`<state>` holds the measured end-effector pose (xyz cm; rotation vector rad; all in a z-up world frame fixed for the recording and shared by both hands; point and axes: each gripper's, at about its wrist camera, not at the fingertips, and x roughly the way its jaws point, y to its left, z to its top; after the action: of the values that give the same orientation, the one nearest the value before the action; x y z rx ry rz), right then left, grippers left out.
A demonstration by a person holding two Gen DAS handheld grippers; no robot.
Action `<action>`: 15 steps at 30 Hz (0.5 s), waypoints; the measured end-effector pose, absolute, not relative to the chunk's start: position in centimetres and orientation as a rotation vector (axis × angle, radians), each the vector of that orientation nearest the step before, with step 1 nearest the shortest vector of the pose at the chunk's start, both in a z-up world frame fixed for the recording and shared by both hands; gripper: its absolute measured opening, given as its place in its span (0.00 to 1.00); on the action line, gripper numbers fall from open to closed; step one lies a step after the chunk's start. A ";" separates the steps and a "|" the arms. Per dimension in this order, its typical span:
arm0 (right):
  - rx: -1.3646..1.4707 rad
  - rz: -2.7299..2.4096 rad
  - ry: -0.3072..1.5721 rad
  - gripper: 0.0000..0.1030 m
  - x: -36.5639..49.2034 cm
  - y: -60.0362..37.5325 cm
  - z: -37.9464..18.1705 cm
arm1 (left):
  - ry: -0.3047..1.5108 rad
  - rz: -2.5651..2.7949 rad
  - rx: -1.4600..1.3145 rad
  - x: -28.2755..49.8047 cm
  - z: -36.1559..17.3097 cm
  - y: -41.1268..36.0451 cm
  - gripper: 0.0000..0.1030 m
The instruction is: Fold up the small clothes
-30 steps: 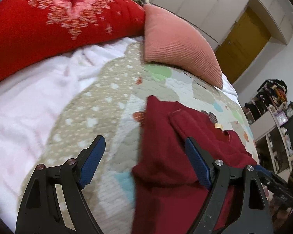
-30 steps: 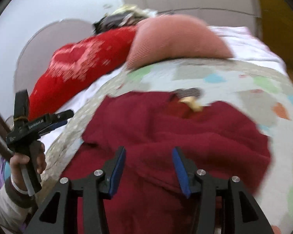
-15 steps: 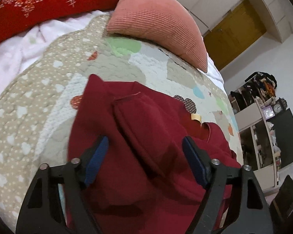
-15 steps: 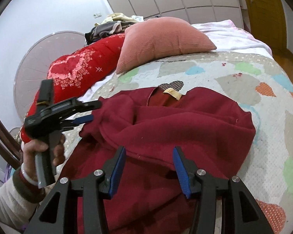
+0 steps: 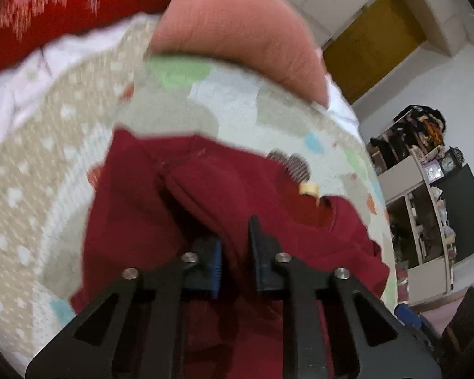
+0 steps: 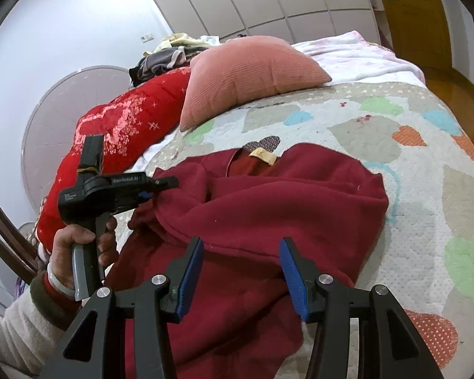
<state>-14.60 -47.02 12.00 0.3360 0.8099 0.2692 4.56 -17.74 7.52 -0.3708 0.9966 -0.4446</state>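
Observation:
A dark red fleece sweater [image 6: 278, 208] lies rumpled on the patchwork quilt [image 6: 363, 132], collar and yellow tag [image 6: 262, 155] towards the pillows. It also fills the left wrist view [image 5: 237, 189]. My left gripper [image 5: 235, 252] is shut on a fold of the sweater at its left edge; in the right wrist view it [image 6: 156, 186] bites the cloth from the left. My right gripper [image 6: 241, 271] is open and empty, hovering over the sweater's folded hem near the front.
A pink corduroy pillow [image 6: 249, 66] and a red floral quilt [image 6: 120, 126] lie at the head of the bed. A pile of clothes [image 6: 170, 53] sits behind them. A shelf unit [image 5: 426, 189] and yellow door [image 5: 373, 47] stand beyond the bed.
My left gripper moved onto the sweater's left edge and closed on a fold of it. My right gripper stayed open over the hem.

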 end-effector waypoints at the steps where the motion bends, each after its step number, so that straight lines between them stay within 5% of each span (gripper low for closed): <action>1: 0.335 0.265 0.802 0.46 -14.7 -47.2 12.2 | 0.952 -0.449 -0.353 4.0 8.8 -17.3 0.09; 5: 0.311 0.223 0.785 0.46 -15.1 -47.9 12.8 | 0.825 -0.442 -0.286 1.5 11.5 -15.4 0.09; 15: 0.306 0.093 0.897 0.49 -15.7 -50.5 10.0 | 0.883 -0.332 -0.233 0.7 6.4 -13.8 0.09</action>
<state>-15.68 -50.45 10.01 0.3055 0.8969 0.0928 0.68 -13.78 6.44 -0.2328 0.8831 -0.3322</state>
